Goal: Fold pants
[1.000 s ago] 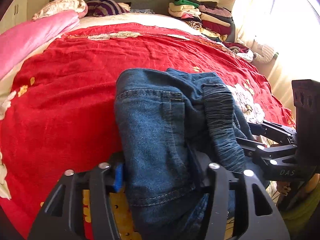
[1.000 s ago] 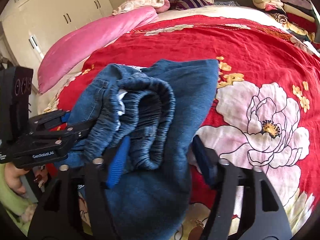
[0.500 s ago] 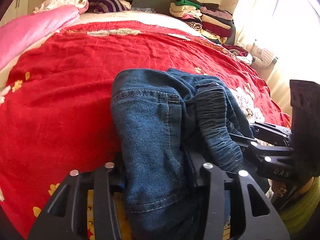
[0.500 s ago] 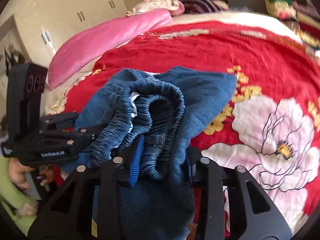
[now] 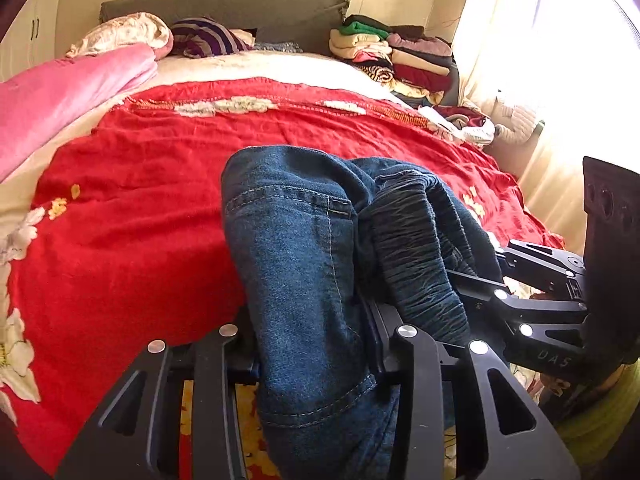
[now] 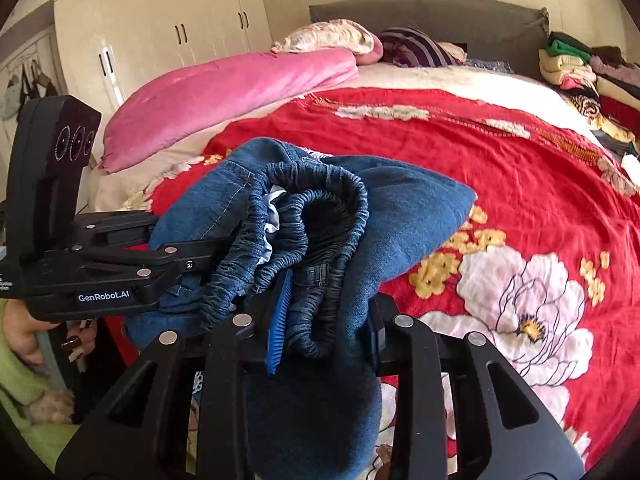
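- The dark blue denim pants [image 5: 304,264] with a gathered elastic waistband [image 6: 320,216] are bunched into a thick wad, held up just above the near edge of the bed, between the two tools.
- The left hand-held gripper [image 5: 312,344] is closed down on a fold of the denim — its black fingers press against the cloth from both sides, with a stitched seam and hem hanging below them.
- The right hand-held gripper [image 6: 326,320] is likewise narrowed onto the wad; its blue finger pad [image 6: 280,312] sits against the waistband, and the smooth leg cloth drapes over the other finger.
- Each tool shows in the other's view: the right one comes in from the right side of the left wrist view [image 5: 540,320], the left one from the left side of the right wrist view [image 6: 108,268], both touching the bundle — the two grips lie close side by side.
- Under the pants lies a red bedspread [image 6: 500,168] printed with large pale peony flowers [image 6: 520,308].
- A long pink satin bolster [image 6: 224,96] lies along the bed's left side.
- A stack of folded clothes [image 5: 392,56] stands at the far right corner by the grey headboard [image 5: 224,4].
- Cream wardrobe doors [image 6: 168,36] stand beyond the bolster.
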`<state>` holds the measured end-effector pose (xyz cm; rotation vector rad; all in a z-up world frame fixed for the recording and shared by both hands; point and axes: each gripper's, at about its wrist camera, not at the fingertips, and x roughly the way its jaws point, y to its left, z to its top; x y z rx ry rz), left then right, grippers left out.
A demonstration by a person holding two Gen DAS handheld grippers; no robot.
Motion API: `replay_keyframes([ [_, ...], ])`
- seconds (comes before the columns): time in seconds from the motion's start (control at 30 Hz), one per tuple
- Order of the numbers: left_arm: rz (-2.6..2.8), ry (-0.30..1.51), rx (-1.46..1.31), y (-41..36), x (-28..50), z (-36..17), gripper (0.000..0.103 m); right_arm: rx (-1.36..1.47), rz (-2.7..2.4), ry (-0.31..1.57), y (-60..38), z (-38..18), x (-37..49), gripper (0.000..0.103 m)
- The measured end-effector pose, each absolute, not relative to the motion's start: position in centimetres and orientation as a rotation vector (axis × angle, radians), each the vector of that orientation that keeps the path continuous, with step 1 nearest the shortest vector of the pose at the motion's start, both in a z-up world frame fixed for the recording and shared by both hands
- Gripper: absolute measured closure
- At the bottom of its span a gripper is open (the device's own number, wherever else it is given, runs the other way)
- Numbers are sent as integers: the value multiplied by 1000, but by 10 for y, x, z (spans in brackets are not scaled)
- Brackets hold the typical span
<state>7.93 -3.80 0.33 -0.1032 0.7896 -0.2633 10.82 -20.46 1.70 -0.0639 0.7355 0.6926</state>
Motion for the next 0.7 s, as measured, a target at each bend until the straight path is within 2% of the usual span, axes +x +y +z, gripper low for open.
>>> replay_keyframes([
  [0.33,-240,751,-108,-23,93,27,67,-101,699,681,-187,43,127,79],
  [0.7,-219,756,-130,-4,124,31,67,-119,686,662,-170,53,157,79],
])
